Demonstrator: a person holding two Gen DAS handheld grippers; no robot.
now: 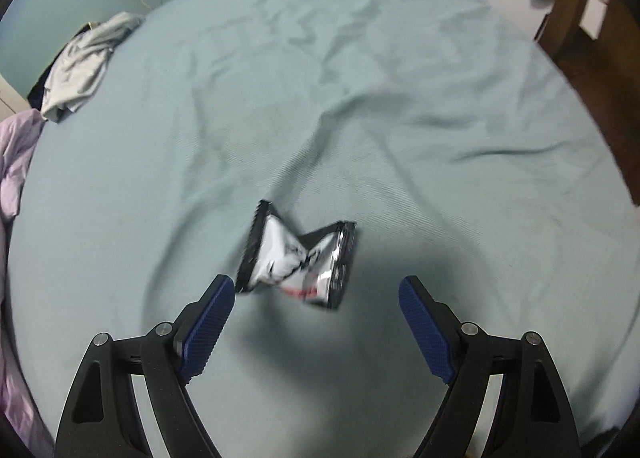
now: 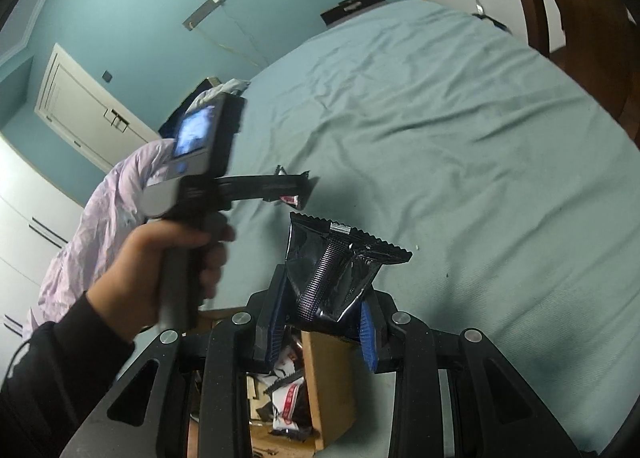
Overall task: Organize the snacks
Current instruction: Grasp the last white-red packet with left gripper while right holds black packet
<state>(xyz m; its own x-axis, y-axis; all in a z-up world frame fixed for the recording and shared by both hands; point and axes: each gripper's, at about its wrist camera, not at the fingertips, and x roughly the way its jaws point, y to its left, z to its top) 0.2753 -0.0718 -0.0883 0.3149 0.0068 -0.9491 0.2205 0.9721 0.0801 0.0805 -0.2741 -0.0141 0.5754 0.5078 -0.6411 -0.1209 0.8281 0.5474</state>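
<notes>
- A bed (image 1: 360, 97) with a wrinkled pale green sheet fills both views; a lilac quilt (image 2: 104, 217) is bunched at its left edge.
- A wooden box (image 2: 324, 386) sits below the right gripper, with white snack packets (image 2: 286, 402) inside.
- The left hand (image 2: 160, 274) grips the left gripper (image 1: 316, 290), whose jaws stand wide apart and empty above the sheet.
- The right gripper (image 2: 326, 330) has its jaws clamped on a black snack packet (image 2: 340, 270), held above the box.
- A crumpled black-and-white snack packet (image 1: 296, 258) lies on the sheet just ahead of the left fingertips, nearer the left one.
</notes>
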